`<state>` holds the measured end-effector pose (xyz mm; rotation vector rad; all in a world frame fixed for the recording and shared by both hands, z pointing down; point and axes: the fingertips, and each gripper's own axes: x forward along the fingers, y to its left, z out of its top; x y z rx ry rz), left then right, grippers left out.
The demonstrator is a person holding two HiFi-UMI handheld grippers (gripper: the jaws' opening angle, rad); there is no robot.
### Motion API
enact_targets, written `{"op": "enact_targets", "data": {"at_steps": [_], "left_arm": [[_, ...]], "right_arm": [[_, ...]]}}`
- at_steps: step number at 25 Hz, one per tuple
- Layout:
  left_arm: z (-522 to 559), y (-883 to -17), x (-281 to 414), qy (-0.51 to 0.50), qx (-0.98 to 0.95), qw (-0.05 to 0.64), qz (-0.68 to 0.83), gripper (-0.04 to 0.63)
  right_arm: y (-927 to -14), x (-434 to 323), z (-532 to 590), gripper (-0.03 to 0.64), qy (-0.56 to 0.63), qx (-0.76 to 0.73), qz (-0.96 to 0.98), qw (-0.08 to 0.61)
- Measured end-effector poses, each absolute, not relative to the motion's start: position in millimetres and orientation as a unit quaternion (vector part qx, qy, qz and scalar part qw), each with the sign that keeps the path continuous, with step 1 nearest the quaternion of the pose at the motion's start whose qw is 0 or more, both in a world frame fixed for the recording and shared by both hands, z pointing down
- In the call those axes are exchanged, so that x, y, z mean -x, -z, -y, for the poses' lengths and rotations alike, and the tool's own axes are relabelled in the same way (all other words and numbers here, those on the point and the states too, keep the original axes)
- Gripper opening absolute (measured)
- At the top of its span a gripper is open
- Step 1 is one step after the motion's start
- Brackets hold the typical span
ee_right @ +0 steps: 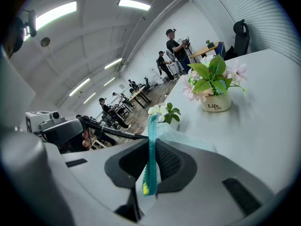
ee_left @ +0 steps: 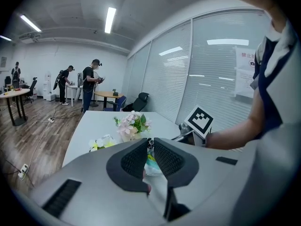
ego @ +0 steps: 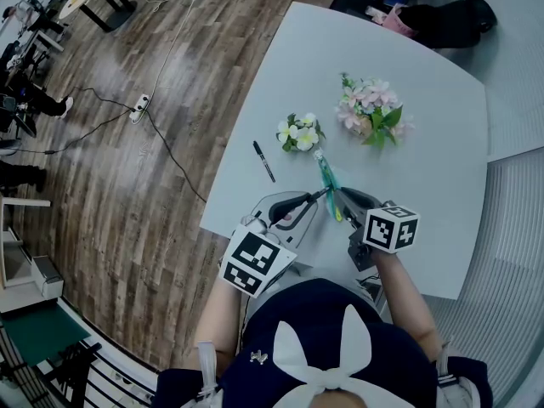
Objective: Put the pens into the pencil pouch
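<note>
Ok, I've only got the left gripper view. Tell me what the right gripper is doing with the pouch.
Observer: The right gripper is shut on the teal zipper edge of the pencil pouch; that edge stands up between its jaws.
Operator: Now say where my pen's tip is.
Observer: The black pen in the left gripper reaches across to the pouch's edge. I cannot tell whether its tip is inside.
Operator: Check for more pens.
Observer: In the head view a loose pen, also black, lies on the table, left of the white flowers.
</note>
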<state>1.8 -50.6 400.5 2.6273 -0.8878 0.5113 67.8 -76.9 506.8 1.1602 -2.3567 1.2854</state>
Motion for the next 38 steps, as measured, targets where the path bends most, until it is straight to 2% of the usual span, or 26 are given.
{"op": "enact_targets", "data": {"at_steps": [16,23,38], "left_arm": [[55,-421,-15,-0.19,-0.918,0.177,0.301,0.058],[57,-395,-11,-0.137,-0.926,0.197,0.292,0.058],[68,-424,10,-0.18,-0.908,0.203,0.318,0.058]], "right_arm": [[-511,-73,78,0.049,-0.466,-0.399,0.785,0.086],[-505,-75,82,0.049,-0.51,-0.393,0.765,0.03],[-499,-91,84,0.048,-0.547,-0.398,0.735,-0.029]]}}
